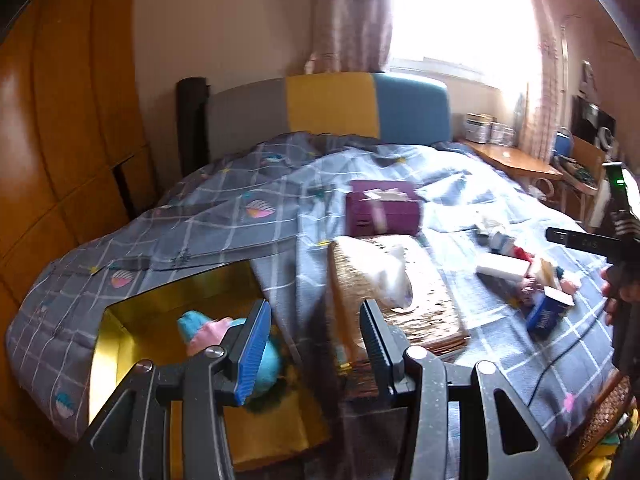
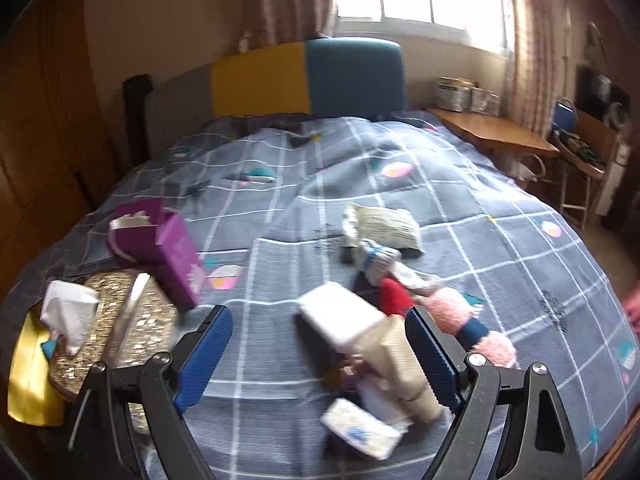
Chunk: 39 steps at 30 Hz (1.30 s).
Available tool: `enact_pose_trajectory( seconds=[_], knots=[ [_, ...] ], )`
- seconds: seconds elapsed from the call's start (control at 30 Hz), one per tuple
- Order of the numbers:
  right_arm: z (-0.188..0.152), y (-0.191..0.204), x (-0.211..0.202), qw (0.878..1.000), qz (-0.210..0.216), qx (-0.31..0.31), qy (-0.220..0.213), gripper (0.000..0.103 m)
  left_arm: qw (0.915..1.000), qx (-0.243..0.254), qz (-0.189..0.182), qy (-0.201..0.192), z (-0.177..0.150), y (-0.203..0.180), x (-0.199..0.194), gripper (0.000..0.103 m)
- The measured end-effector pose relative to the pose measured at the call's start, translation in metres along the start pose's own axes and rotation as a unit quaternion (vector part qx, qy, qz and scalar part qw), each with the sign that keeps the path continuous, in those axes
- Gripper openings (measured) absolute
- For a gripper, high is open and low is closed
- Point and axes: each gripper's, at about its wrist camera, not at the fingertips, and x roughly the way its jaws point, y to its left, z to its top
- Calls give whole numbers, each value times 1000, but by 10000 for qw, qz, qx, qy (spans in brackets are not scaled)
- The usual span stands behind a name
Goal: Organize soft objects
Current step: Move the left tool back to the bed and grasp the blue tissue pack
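Note:
A gold box point(image 1: 168, 304) sits on the bed at the lower left and holds a turquoise and pink fuzzy sock point(image 1: 216, 330). My left gripper point(image 1: 314, 344) is open and empty, just right of and above the box. My right gripper point(image 2: 320, 356) is open and empty over a pile on the bed: a white sponge block point(image 2: 340, 318), a beige pack point(image 2: 400, 364), a red sock point(image 2: 394, 298), a pink and navy fuzzy sock point(image 2: 468, 320), a grey striped sock point(image 2: 378, 258) and a small tissue pack point(image 2: 360, 428). The pile also shows in the left wrist view point(image 1: 528, 276).
A glittery gold tissue box point(image 1: 400, 292) with a tissue sticking out and a purple box point(image 1: 382, 208) stand mid-bed. A silver packet point(image 2: 380, 224) lies beyond the pile. A wooden desk point(image 2: 492, 130) stands right of the bed, a wardrobe point(image 1: 60, 152) left. A black cable point(image 1: 560, 360) crosses the blanket.

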Motion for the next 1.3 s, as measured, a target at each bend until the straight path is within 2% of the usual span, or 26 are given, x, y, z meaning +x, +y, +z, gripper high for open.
enact_pose_trajectory(
  seconds=[0.17, 0.33, 0.5, 0.6, 0.7, 0.8, 0.9, 0.97, 1.03, 1.17, 1.2, 1.23, 1.3],
  knots=[
    [1, -58, 9, 9960, -319, 830, 23, 89, 9981, 396, -465, -18, 11, -33, 4, 47],
    [-6, -110, 11, 9811, -523, 1861, -105, 89, 9908, 779, -1103, 46, 26, -77, 10, 47],
    [-12, -134, 13, 9651, -255, 2607, -2, 89, 9769, 1029, -1851, 279, 34, -124, 28, 46],
    [-15, -136, 14, 9617, -83, 2739, 54, 89, 9640, 1205, -2302, 565, 31, -158, 50, 46],
    [-16, -134, 15, 9613, 298, 2738, 105, 89, 9518, 1504, -2535, 850, 19, -193, 73, 47],
    [-14, -127, 14, 9654, 480, 2560, 112, 89, 9373, 1714, -2847, 1047, 9, -223, 91, 48],
    [-14, -126, 10, 9672, 405, 2508, 16, 92, 9233, 1777, -3172, 1237, 2, -246, 100, 66],
    [-15, -130, 9, 9650, 397, 2592, -16, 93, 9151, 1829, -3346, 1314, -3, -262, 103, 70],
    [-16, -135, 9, 9619, 424, 2702, -11, 93, 9127, 1897, -3348, 1378, -7, -278, 109, 70],
    [-18, -140, 14, 9590, 413, 2803, 103, 93, 9178, 1757, -3200, 1562, -13, -294, 131, 68],
    [-18, -140, 15, 9584, 443, 2816, 128, 93, 9171, 1673, -3244, 1602, -13, -293, 135, 65],
    [-18, -140, 17, 9587, 478, 2800, 174, 93, 9169, 1560, -3302, 1609, -13, -290, 138, 54],
    [-18, -136, 24, 9601, 582, 2712, 360, 93, 9116, 1403, -3506, 1627, -14, -283, 138, 54]
  ],
)
